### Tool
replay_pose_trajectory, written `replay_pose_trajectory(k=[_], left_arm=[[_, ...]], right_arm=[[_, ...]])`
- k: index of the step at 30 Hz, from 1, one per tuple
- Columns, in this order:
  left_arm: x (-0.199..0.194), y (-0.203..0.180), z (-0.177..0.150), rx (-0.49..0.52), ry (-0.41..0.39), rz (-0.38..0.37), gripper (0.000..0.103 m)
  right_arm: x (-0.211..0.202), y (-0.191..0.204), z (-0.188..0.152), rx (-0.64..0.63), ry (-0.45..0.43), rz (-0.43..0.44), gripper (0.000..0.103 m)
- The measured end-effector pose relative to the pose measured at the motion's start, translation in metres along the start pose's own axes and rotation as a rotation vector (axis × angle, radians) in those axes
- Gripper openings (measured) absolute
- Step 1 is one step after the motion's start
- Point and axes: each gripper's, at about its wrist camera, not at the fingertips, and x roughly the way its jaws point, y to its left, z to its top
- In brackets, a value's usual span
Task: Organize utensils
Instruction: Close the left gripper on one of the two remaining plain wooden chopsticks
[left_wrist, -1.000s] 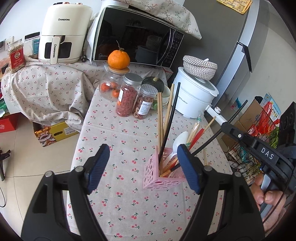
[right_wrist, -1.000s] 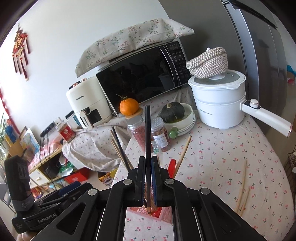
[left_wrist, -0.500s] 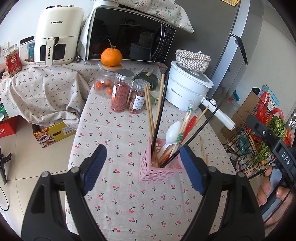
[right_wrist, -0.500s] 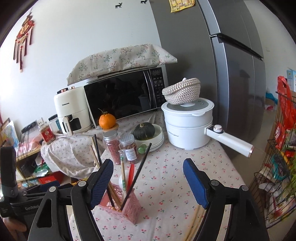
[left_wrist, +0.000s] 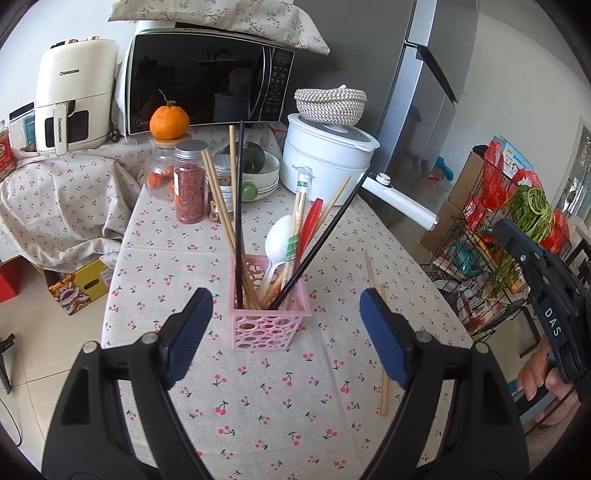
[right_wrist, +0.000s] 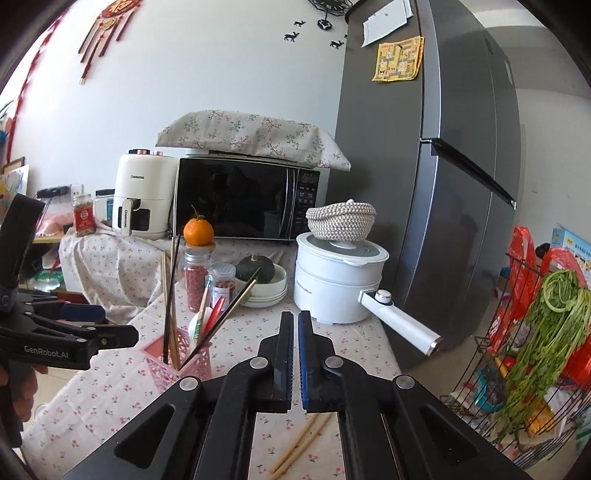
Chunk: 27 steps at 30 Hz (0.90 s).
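I see a pink basket (left_wrist: 269, 325) on a white tablecloth (left_wrist: 258, 398) printed with red cherries. My grippers' pads (left_wrist: 186, 332) are blue; the cooker (left_wrist: 325, 158) is white, the fridge (right_wrist: 424, 184) grey.

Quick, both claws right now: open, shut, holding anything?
Left claw: open, empty, before the pink perforated plastic basket.
Right claw: shut, holding nothing.

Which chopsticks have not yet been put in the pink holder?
The wooden pair lying flat on the tablecloth, right of the pink holder. All the other chopsticks stand inside it.
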Motion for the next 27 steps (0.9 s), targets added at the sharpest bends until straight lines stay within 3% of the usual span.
replay_pose_trajectory(k=[7,16,17,19,20,21,27], left_arm=[[0.010,-0.020,-0.006,0.035,0.020,-0.015,0.082],[0.026,-0.048,-0.011,0.089,0.077,-0.013,0.082],[0.029,-0.051,-0.011,0.096,0.091,-0.010,0.082],[0.035,-0.059,-0.013,0.109,0.128,-0.008,0.082],[0.038,-0.063,-0.014,0.114,0.146,-0.009,0.082],[0.042,-0.068,-0.014,0.120,0.167,-0.007,0.082],[0.069,-0.099,-0.016,0.185,0.253,0.023,0.082]], right_arm=[[0.000,-0.004,-0.008,-0.048,0.032,-0.019,0.000],[0.034,-0.055,-0.023,0.147,0.243,-0.020,0.003],[0.039,-0.063,-0.026,0.180,0.272,-0.022,0.010],[0.049,-0.075,-0.032,0.222,0.336,-0.034,0.042],[0.052,-0.081,-0.035,0.245,0.355,-0.031,0.069],[0.055,-0.087,-0.038,0.268,0.367,-0.022,0.080],[0.080,-0.124,-0.065,0.394,0.553,-0.011,0.089]])
